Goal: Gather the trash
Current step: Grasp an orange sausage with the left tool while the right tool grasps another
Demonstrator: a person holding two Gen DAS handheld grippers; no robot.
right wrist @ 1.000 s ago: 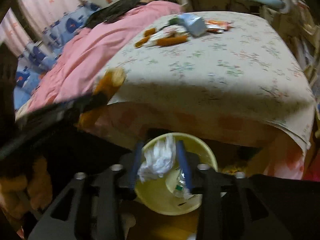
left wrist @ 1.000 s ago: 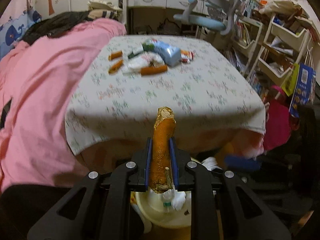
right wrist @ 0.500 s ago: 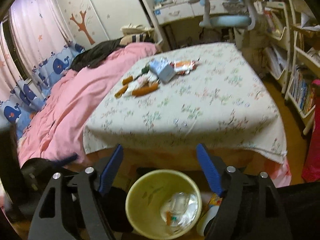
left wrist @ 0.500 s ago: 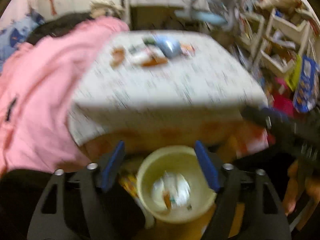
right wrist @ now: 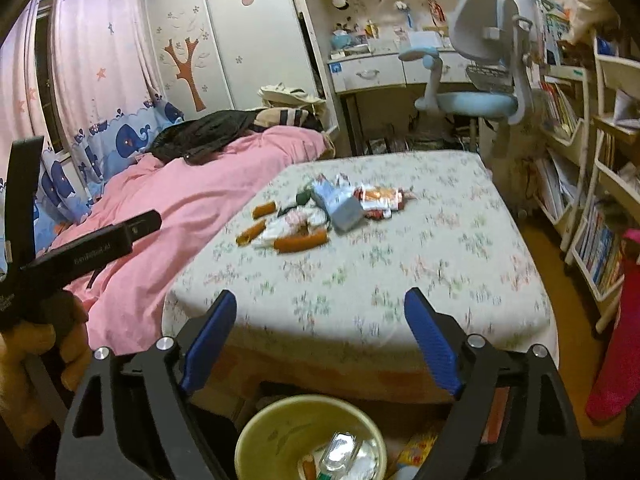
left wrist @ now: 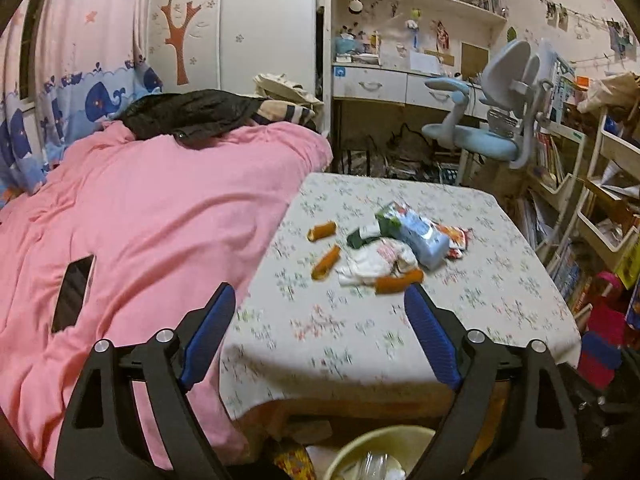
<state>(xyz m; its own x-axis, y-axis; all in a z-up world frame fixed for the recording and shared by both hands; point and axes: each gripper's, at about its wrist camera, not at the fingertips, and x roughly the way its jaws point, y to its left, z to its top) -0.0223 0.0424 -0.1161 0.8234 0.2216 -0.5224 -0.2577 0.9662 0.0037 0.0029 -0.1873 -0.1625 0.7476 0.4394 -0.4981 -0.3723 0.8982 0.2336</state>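
A pile of trash lies on the flowered table [left wrist: 400, 340]: three orange sticks [left wrist: 398, 282], a blue carton [left wrist: 424, 236], crumpled white paper [left wrist: 372, 262] and a red wrapper [left wrist: 454, 240]. The same orange sticks [right wrist: 300, 242] and carton [right wrist: 340, 204] appear in the right wrist view. A yellow bin [right wrist: 256, 424] with trash inside stands on the floor below the table's near edge; its rim [left wrist: 360, 446] also shows under the left gripper. My left gripper [left wrist: 319, 296] and right gripper [right wrist: 320, 298] hover above the bin, jaws opening, nothing between them.
A pink bed cover [left wrist: 160, 220] with a phone [left wrist: 74, 292] on it borders the table's left side. A blue desk chair [left wrist: 480, 136] and a desk stand behind the table. Crowded shelves [right wrist: 592, 200] line the right. A hand [right wrist: 60, 344] holds the left gripper's body.
The left gripper let go of an orange stick and the right let go of white paper, over the bin. Both opened wide, rose and tilted up toward the table.
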